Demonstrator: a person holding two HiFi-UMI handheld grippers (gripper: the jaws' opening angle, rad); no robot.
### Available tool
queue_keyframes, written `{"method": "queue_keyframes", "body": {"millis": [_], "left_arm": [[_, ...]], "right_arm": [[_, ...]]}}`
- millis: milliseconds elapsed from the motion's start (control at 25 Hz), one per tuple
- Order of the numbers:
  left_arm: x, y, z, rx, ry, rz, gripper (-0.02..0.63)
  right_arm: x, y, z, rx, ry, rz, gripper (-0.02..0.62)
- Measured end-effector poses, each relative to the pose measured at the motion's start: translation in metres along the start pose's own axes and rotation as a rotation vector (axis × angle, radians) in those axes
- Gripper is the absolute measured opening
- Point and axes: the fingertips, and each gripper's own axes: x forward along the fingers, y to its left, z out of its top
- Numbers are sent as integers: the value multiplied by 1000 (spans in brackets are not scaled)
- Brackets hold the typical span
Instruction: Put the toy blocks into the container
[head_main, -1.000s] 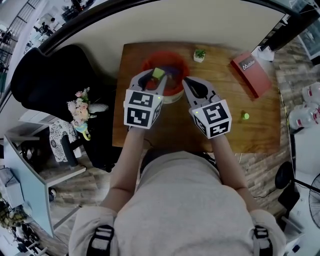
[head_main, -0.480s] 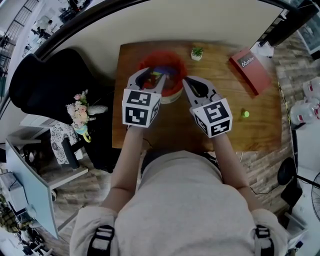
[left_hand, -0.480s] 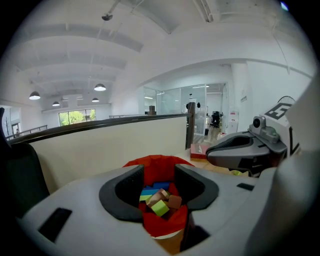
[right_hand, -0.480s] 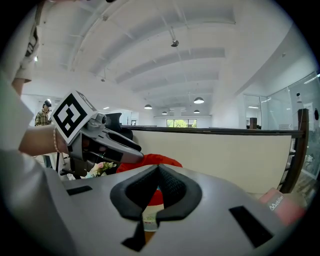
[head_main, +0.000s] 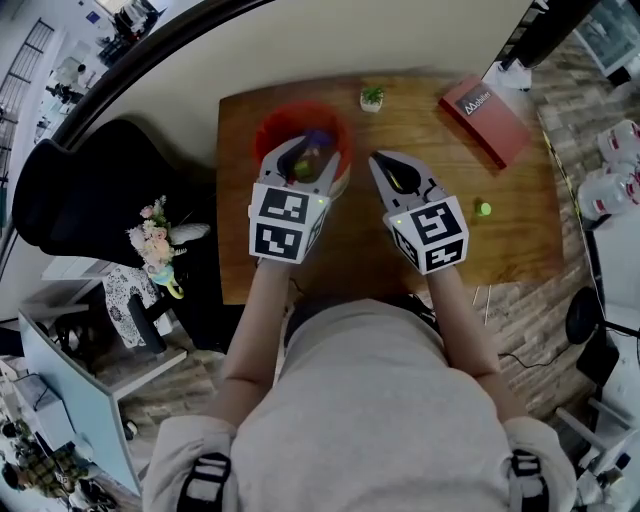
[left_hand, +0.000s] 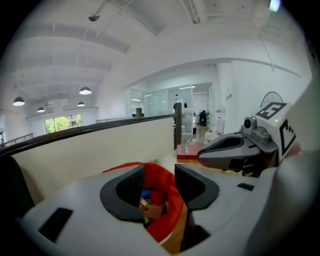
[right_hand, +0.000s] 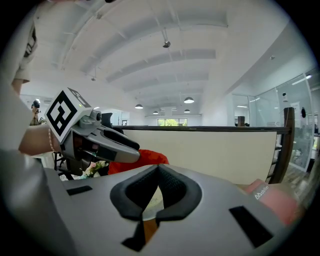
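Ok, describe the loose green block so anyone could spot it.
Find the wooden table. Near its right edge, nearer the person than the red box, lies a small green block. It sits alone, outside the red container holding the other blocks.

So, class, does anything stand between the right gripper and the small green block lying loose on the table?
Nothing visible does. Only bare wooden table lies between the right gripper, its jaws together and empty, and the green block off to its right. The red book lies farther back, clear of that line.
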Motion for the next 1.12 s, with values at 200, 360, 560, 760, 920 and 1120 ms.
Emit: {"method": "queue_keyframes", "body": {"millis": [200, 360, 560, 760, 920, 1120], "left_arm": [[17, -39, 9, 44, -6, -110, 192], [34, -74, 11, 75, 5, -193, 195], [54, -119, 9, 121, 32, -299, 210], [72, -163, 8, 166, 56, -405, 227], [81, -194, 0, 192, 89, -468, 227], [98, -226, -16, 214, 138, -528, 219]], "right_arm": [[-20, -22, -8, 13, 9, -82, 9], [-46, -41, -19, 44, 14, -163, 9], [-88, -65, -41, 98, 35, -281, 9], [-127, -89, -63, 153, 53, -393, 9], [-157, -101, -79, 192, 63, -467, 9], [-186, -117, -102, 246, 83, -536, 9]]}}
